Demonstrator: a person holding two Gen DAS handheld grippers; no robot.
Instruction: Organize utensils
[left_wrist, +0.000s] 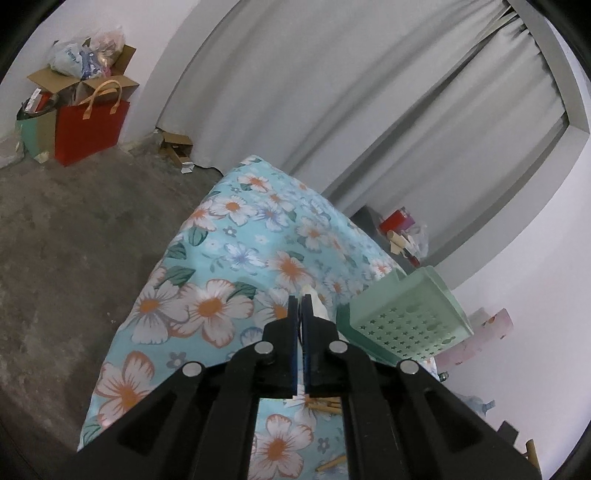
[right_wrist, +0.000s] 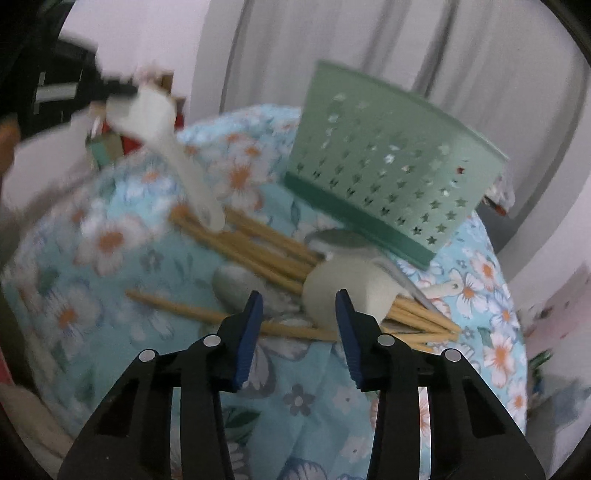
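My left gripper (left_wrist: 300, 299) is shut on a white spoon (left_wrist: 317, 304), held above the floral tablecloth (left_wrist: 221, 280). In the right wrist view the same white spoon (right_wrist: 177, 155) hangs from the left gripper at upper left, its handle tip over the chopsticks. My right gripper (right_wrist: 298, 301) is open and empty, just above a pile of wooden chopsticks (right_wrist: 258, 251), a white ladle-like spoon (right_wrist: 343, 288) and a grey metal spoon (right_wrist: 236, 284). A green perforated utensil basket (right_wrist: 388, 170) stands behind the pile; it also shows in the left wrist view (left_wrist: 406, 317).
The table drops off to a bare concrete floor (left_wrist: 74, 240) on the left. A red bag (left_wrist: 92, 129) and cardboard boxes stand by the far wall. Grey curtains (left_wrist: 369, 92) hang behind the table. A pink item (left_wrist: 480, 336) sits beside the basket.
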